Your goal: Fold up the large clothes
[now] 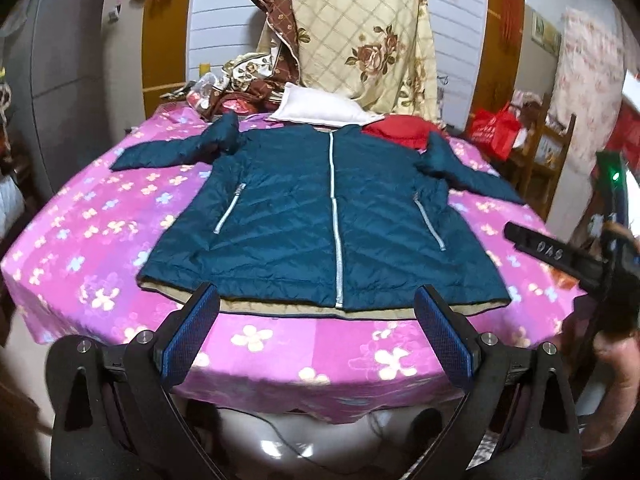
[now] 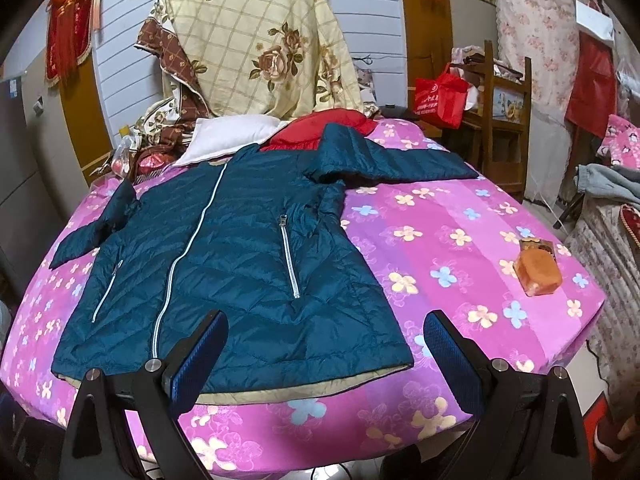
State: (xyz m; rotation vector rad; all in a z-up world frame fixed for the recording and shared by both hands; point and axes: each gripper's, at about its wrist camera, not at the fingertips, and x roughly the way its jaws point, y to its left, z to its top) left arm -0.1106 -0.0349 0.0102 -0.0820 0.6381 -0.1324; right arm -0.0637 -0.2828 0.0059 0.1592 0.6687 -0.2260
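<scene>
A dark teal quilted jacket (image 1: 304, 216) lies flat, front up and zipped, on a pink flowered bed cover (image 1: 100, 240). Both sleeves spread out sideways. Its tan lining shows along the hem near me. It also shows in the right wrist view (image 2: 224, 264). My left gripper (image 1: 318, 316) is open and empty, hovering just before the hem. My right gripper (image 2: 326, 344) is open and empty, near the jacket's right hem corner. The right gripper's body also shows at the right edge of the left wrist view (image 1: 568, 260).
A white pillow (image 1: 316, 108), a red garment (image 1: 400, 128) and a heap of floral bedding (image 1: 360, 40) sit behind the jacket's collar. An orange packet (image 2: 538, 270) lies on the cover at the right. A wooden chair with a red bag (image 2: 440, 96) stands beyond the bed.
</scene>
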